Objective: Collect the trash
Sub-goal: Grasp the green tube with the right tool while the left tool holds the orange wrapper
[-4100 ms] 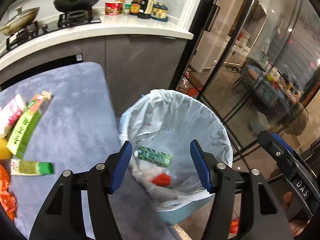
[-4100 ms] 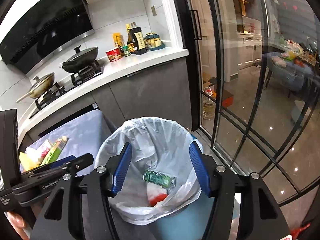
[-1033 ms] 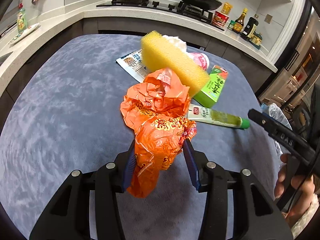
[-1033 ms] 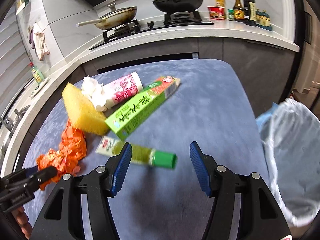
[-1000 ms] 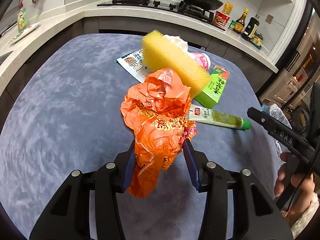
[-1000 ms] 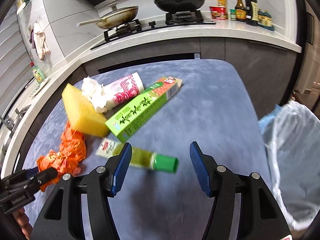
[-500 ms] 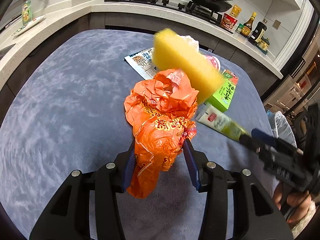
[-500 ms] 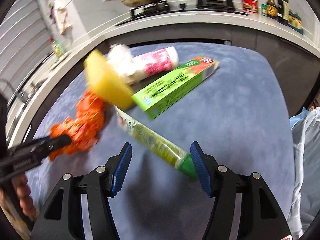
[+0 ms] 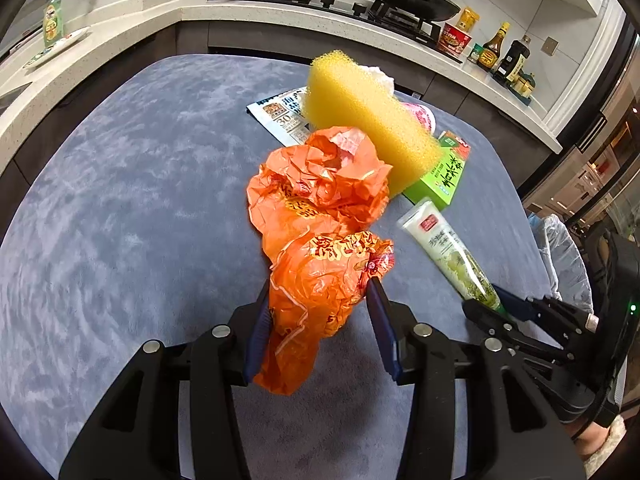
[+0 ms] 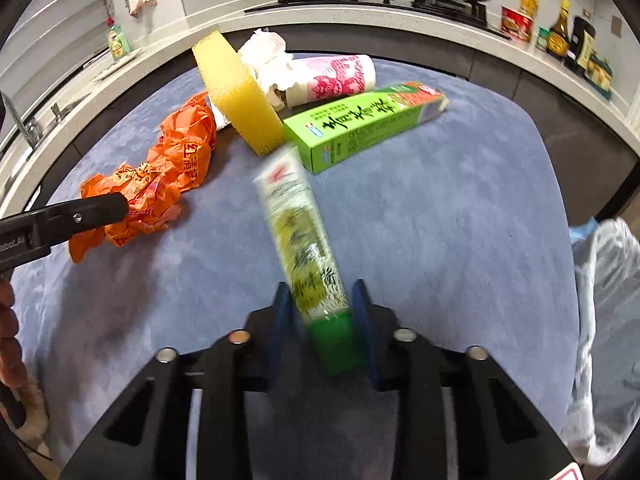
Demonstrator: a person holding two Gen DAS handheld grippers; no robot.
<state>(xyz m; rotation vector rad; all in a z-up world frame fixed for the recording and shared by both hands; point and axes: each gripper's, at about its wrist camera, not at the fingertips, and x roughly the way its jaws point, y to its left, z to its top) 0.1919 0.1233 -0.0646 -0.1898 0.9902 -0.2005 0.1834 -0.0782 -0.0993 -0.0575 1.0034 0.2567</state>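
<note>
My left gripper (image 9: 316, 320) is shut on the near end of a crumpled orange plastic bag (image 9: 320, 220) that lies on the blue-grey table (image 9: 140, 200). My right gripper (image 10: 320, 320) is shut on the green-capped end of a white and green tube (image 10: 300, 232), which points away over the table. The tube (image 9: 452, 252) and the right gripper (image 9: 504, 312) also show in the left wrist view. The orange bag (image 10: 160, 176) with the left gripper's finger (image 10: 80, 212) on it shows in the right wrist view.
A yellow sponge (image 9: 368, 116), a green carton (image 10: 360, 124), a pink patterned roll (image 10: 336, 76), crumpled white tissue (image 10: 268, 60) and a printed leaflet (image 9: 284, 116) lie at the table's far side. A bin with a clear liner (image 10: 604, 320) stands at the right. A counter with stove and bottles runs behind.
My right gripper has come down over the tube and shut on its green cap end. My left gripper stays shut on the orange bag.
</note>
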